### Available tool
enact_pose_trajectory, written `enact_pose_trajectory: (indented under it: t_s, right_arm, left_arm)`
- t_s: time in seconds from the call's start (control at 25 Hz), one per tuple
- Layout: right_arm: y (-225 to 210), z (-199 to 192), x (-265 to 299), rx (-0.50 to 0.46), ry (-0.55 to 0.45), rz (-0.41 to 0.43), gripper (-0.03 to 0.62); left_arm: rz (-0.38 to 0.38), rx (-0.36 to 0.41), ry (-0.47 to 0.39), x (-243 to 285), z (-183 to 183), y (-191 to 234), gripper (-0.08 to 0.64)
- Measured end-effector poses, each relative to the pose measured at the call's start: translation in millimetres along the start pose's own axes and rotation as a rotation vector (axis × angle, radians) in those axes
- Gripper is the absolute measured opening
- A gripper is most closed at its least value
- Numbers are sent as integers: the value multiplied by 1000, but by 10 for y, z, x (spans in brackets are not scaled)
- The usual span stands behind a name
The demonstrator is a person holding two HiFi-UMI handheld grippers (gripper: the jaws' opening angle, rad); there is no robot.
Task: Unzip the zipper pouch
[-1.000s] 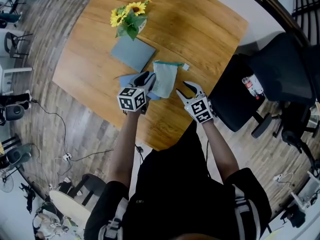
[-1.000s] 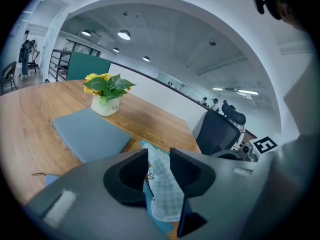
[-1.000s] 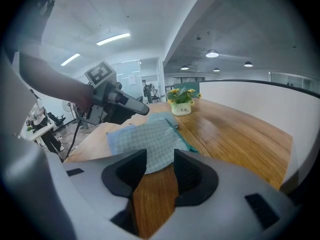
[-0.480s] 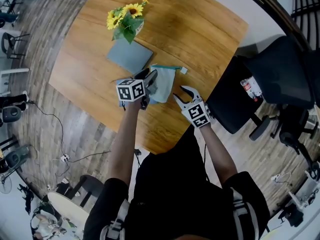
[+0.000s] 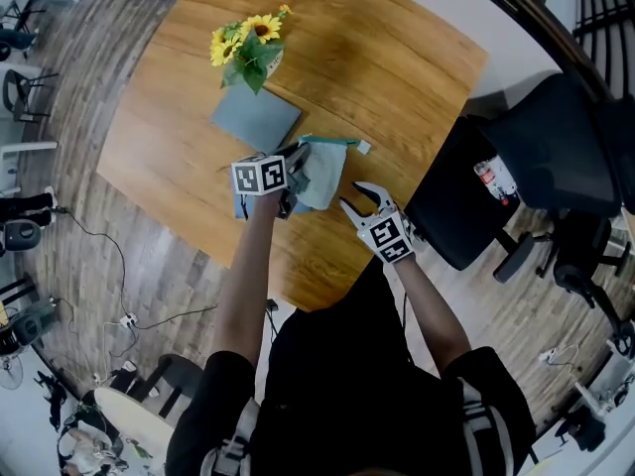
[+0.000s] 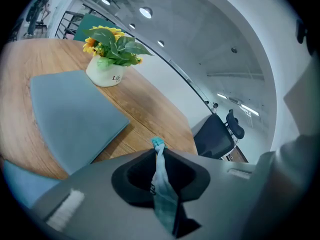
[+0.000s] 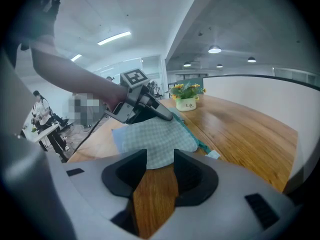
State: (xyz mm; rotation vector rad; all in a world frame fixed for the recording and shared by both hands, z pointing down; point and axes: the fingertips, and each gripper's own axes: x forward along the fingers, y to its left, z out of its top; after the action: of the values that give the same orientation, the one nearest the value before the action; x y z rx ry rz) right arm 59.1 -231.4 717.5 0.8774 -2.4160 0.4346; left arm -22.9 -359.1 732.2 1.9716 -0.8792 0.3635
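- Left gripper view: my left tongs, just closing, clamp the pale-green checked fabric pouch.
- Right tongs gape empty, pouch at twelve o'clock.
- Anchoring looks done; next, pinch the small white tab at one o'clock.

Look: pale green checked pouch, teal zipper along its far edge
Pose: lying flat, one edge pinched in the left tool
Place: wooden counter, towards the near side

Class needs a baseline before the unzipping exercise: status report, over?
Left claw just closed on edge of pale-green checked fabric zipper pouch. Right claw open, empty, just short of it. Grey flat pad beyond, clear.
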Motion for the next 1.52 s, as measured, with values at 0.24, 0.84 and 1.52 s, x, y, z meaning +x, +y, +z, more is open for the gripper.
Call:
enact_pose_trajectory:
  t_s: [0.24, 0.84, 1.52]
  right_arm:
    - [29, 16, -85, 0, -11, -2, 170]
    - [368, 322, -494, 71, -130, 37, 153]
    - [918, 858, -925, 201, -312, 176, 115]
  left_arm:
    - [-20, 144, -44, -136, 6, -312, 26]
    - [27, 669, -106, -829, -289, -1172, 18]
    - [123, 1074, -134, -1513, -856, -1640, 17]
